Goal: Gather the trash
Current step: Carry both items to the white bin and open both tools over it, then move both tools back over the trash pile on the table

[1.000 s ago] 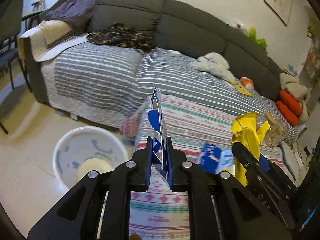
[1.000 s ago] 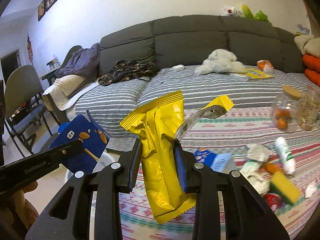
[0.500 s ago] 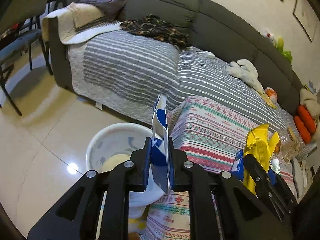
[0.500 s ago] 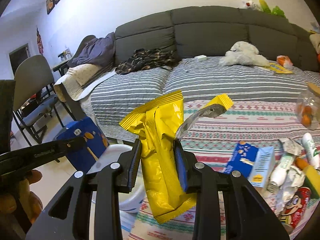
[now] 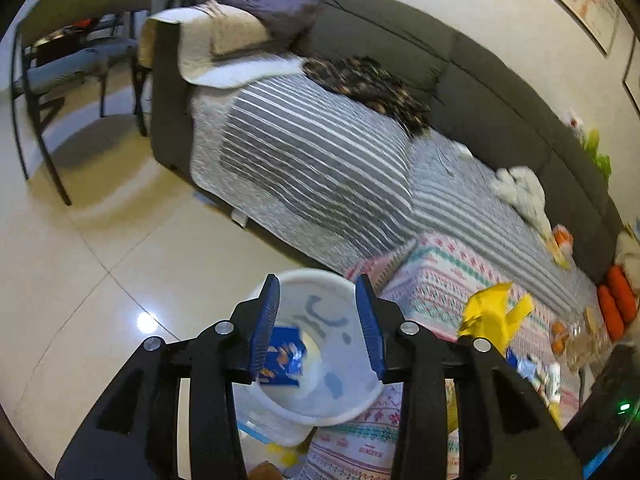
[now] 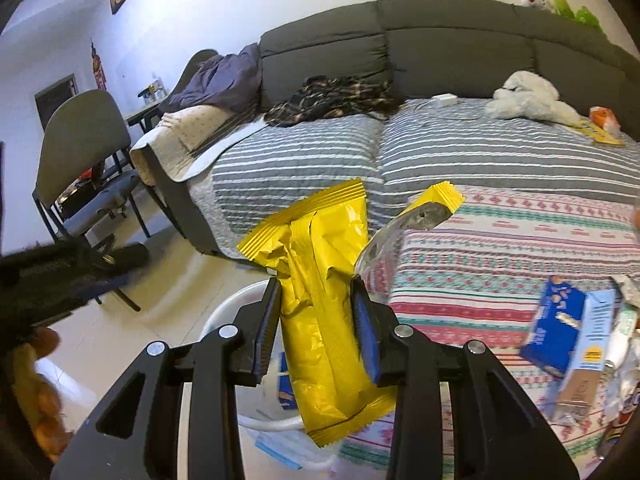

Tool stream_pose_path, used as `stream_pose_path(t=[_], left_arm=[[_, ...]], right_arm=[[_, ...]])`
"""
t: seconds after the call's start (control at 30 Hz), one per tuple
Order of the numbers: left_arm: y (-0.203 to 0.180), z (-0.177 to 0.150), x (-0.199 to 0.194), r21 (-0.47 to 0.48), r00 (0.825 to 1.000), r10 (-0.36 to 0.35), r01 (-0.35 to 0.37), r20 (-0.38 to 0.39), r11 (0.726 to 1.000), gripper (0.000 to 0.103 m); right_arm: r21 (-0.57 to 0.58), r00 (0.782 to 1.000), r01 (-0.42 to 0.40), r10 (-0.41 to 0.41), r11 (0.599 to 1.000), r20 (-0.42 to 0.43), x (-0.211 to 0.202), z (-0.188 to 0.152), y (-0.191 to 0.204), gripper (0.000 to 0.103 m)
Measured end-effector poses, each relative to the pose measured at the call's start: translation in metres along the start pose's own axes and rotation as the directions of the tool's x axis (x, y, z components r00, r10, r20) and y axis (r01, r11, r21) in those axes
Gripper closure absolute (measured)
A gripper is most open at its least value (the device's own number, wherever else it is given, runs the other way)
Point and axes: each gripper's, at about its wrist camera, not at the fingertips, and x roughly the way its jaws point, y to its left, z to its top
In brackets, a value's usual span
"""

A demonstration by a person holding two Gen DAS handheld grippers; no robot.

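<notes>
My left gripper (image 5: 316,292) is open and empty, right above a white bin (image 5: 340,404) on the floor. A blue snack wrapper (image 5: 282,356) lies inside the bin. My right gripper (image 6: 316,294) is shut on a yellow snack wrapper (image 6: 324,320) and holds it above the bin's rim (image 6: 224,308), beside the patterned table edge. The yellow wrapper also shows in the left wrist view (image 5: 492,316). The left gripper's arm shows dark and blurred at the left of the right wrist view (image 6: 60,276).
A patterned cloth-covered table (image 6: 500,256) holds a blue carton (image 6: 568,340) and several other wrappers at the right. A grey sofa with a striped cover (image 5: 320,152) stands behind. A chair (image 6: 80,160) stands at the left on the tiled floor (image 5: 80,280).
My left gripper moved over the bin and opened; the blue wrapper it held dropped into the bin. My right gripper, still holding the yellow wrapper, moved left toward the bin.
</notes>
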Motion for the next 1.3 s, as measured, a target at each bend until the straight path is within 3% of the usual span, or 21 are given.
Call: stream_pose_path(t=[0.2, 0.33, 0.4, 0.47, 0.6, 0.7, 0.77, 0.8, 1.07, 1.3], left_arm=[[0.023, 0.008, -0.022, -0.073, 0.999, 0.007, -0.004, 0.038, 0.997, 0.066], [0.030, 0.009, -0.026, -0.094, 0.999, 0.022, -0.019, 0.038, 0.995, 0.062], [0.032, 0.010, -0.026, -0.102, 0.999, 0.036, -0.032, 0.040, 0.994, 0.060], [0.037, 0.011, -0.026, -0.114, 0.998, 0.043, -0.039, 0.038, 0.993, 0.057], [0.040, 0.010, -0.023, -0.125, 0.997, 0.063, -0.059, 0.032, 0.990, 0.051], [0.034, 0.007, -0.022, -0.099, 0.994, 0.102, -0.098, 0.038, 0.990, 0.037], [0.025, 0.004, -0.025, -0.070, 0.986, 0.154, -0.150, 0.062, 0.986, 0.017], [0.022, 0.003, -0.026, -0.062, 0.982, 0.173, -0.168, 0.077, 0.984, 0.014], [-0.012, -0.012, -0.027, 0.008, 0.952, 0.279, -0.282, 0.125, 0.959, 0.008], [-0.040, -0.027, -0.029, 0.014, 0.945, 0.289, -0.295, 0.155, 0.955, 0.008]], right_arm=[[-0.014, 0.999, -0.030, 0.030, 0.999, -0.016, 0.015, 0.001, 0.020, 0.063], [-0.017, 0.998, -0.051, 0.050, 0.999, -0.029, 0.026, 0.003, 0.033, 0.054], [-0.019, 0.998, -0.054, 0.053, 0.998, -0.030, 0.029, 0.004, 0.039, 0.035], [-0.015, 0.999, -0.048, 0.047, 0.999, -0.027, 0.029, 0.005, 0.039, 0.024], [-0.015, 1.000, -0.018, 0.018, 1.000, -0.026, 0.029, 0.008, 0.039, 0.013], [-0.014, 0.999, 0.026, -0.027, 1.000, -0.031, 0.026, 0.010, 0.032, 0.011], [-0.009, 0.997, 0.072, -0.072, 0.997, -0.027, 0.022, 0.012, 0.026, 0.009], [-0.009, 0.995, 0.097, -0.097, 0.995, -0.020, 0.019, 0.013, 0.022, 0.008], [0.005, 0.982, 0.187, -0.187, 0.982, 0.018, -0.001, 0.020, -0.001, 0.008], [0.029, 0.960, 0.275, -0.276, 0.961, 0.046, -0.024, 0.020, -0.035, 0.008]])
